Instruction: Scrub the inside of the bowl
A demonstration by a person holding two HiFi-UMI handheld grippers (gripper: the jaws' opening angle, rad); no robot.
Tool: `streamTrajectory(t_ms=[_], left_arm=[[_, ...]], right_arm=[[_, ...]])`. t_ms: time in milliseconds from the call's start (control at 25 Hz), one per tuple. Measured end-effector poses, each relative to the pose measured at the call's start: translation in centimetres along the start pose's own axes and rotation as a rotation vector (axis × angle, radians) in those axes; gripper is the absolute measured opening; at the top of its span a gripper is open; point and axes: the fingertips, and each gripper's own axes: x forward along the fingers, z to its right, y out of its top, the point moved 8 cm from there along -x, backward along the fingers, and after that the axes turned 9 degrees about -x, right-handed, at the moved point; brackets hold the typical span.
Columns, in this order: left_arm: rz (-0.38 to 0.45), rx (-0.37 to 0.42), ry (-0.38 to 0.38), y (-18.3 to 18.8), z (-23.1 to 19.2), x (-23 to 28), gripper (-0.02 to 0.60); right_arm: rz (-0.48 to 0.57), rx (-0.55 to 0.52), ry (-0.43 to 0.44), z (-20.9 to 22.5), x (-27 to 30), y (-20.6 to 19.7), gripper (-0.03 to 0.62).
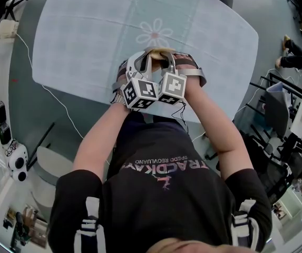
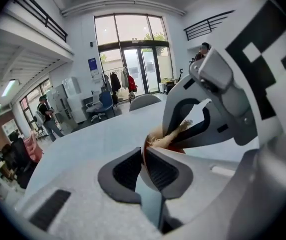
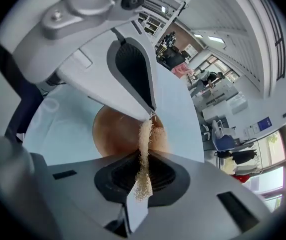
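noting the left gripper (image 2: 143, 156) clamped on the thin rim of the smooth brown round bowl (image 2: 150, 145), over the pale blue table (image 1: 87, 36). right gripper (image 3: 143, 171) pinches a tan fibrous scrubbing pad (image 3: 143, 154). bowl judged rigid, light and slippery; a rim hold suits it.

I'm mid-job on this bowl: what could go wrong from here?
The left hand-held gripper pinches the bowl only by its thin rim, so scrubbing pressure could twist it loose. The right hand-held gripper holds a thin, frayed strip of scrubber that may slip out. The two sit very close and could clash.
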Motion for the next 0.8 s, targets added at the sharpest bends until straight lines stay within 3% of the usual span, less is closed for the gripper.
streamTrajectory(t_ms=[200,560,800], left_arm=[[0.051,-0.025,0.000,0.4,-0.1,-0.9,0.040],[0.067,-0.221,-0.054,-0.2,-1.0,-2.0,0.041],[0.069,-0.344,-0.069,-0.1,-1.6,-2.5,0.046]], right_arm=[[0.004,0.071,0.006,-0.1,-0.5,-0.3,0.032],[-0.006,0.063,0.013,-1.5,-1.2,-0.3,0.032],[-0.027,0.019,0.070,-3.3,-1.0,-0.1,0.032]])
